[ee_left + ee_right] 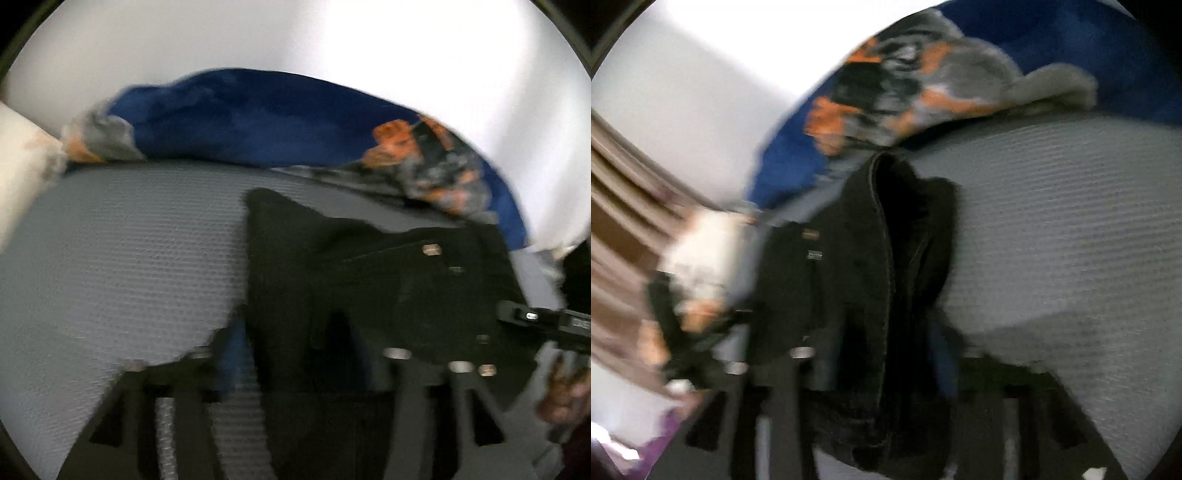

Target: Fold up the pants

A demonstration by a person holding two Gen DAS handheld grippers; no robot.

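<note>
Black pants (369,280) lie bunched on a grey textured bed cover (122,258), seen through two wrist cameras blurred by motion; in the left view the garment fills the frame from 3 to 6 o'clock, metal rivets and a pocket seam showing, one pointed corner reaching toward the centre. The left tongs (295,373) stand well apart at 6 o'clock, dark cloth between them, though the pads do not appear to press on it. The right tongs (882,373) stand partly apart at 6 o'clock of their own view, a thick stitched fold of the pants between the fingers; whether those pads bear on the cloth cannot be told through the blur. The right tool also juts into the left view at 3 o'clock, beside part of a hand (565,398). In the right view the left tool (687,321) shows at 8 o'clock, just beside the pants.

Behind the garment, toward 12 o'clock, a blue blanket (240,118) and a grey-and-orange patterned cloth (905,88) lie piled against a white wall (258,37); a pale pillow (22,158) sits at 9 o'clock in the left view.

By appearances the pants are doubled over at least once, layers stacked along a seam; the bundle is uneven and lumpy, so smoothing and a further fold seem to remain; the full outline is hidden, so the fold count is uncertain.
</note>
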